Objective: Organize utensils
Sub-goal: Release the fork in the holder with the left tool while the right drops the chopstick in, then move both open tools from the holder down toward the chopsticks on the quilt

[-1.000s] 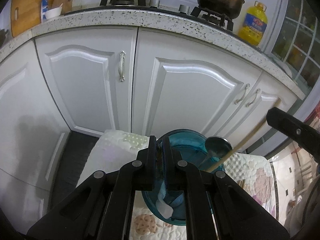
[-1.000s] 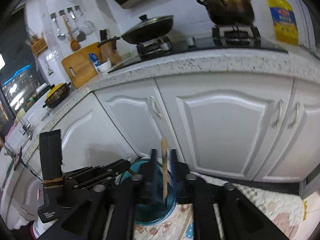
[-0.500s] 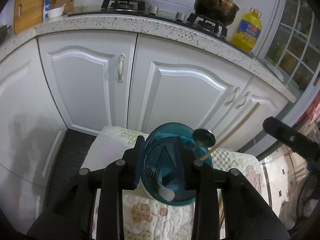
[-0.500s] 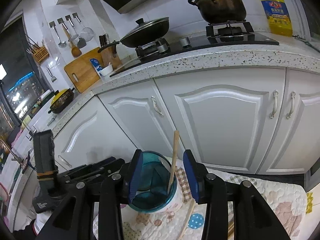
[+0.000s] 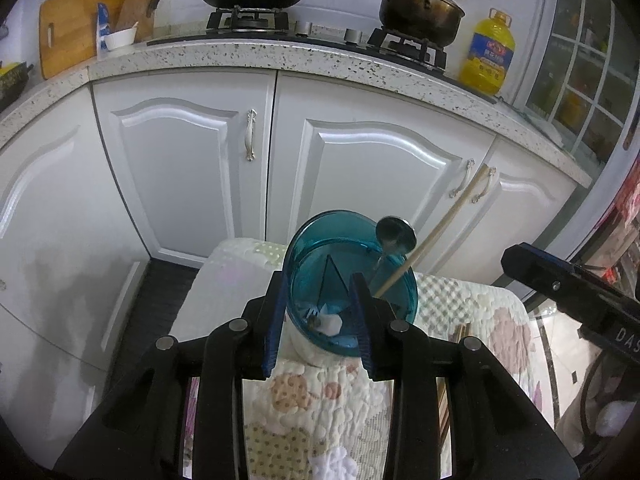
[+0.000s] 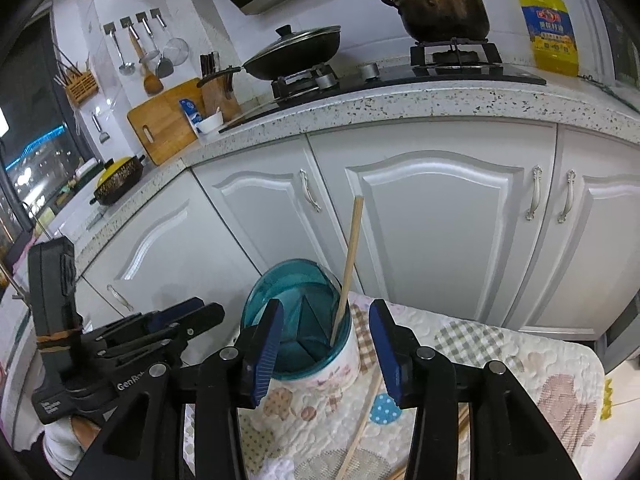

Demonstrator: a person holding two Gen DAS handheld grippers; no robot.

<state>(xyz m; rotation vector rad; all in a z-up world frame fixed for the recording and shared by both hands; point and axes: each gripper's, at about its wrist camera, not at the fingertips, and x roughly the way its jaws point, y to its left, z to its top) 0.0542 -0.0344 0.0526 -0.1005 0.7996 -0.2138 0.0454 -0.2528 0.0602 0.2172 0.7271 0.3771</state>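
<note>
Basically both grippers were letting go: the left gripper (image 5: 318,316) had its jaws opening with nothing pinched, framing the teal utensil holder (image 5: 352,280) on the quilted cloth (image 5: 320,400), and the right gripper (image 6: 326,340) was opening too, pads clear of the chopstick (image 6: 348,264). That chopstick leaned upright in the holder's rim compartment, beside a metal spoon (image 5: 394,236), presumably sorted by type. More chopsticks (image 6: 360,424) lay loose on the cloth near the holder, so the job looked unfinished.

One teal utensil holder (image 5: 352,280) holds one chopstick (image 5: 436,228) and one metal spoon (image 5: 395,234), while two dark pots and one yellow oil bottle (image 5: 488,52) stand far behind.
</note>
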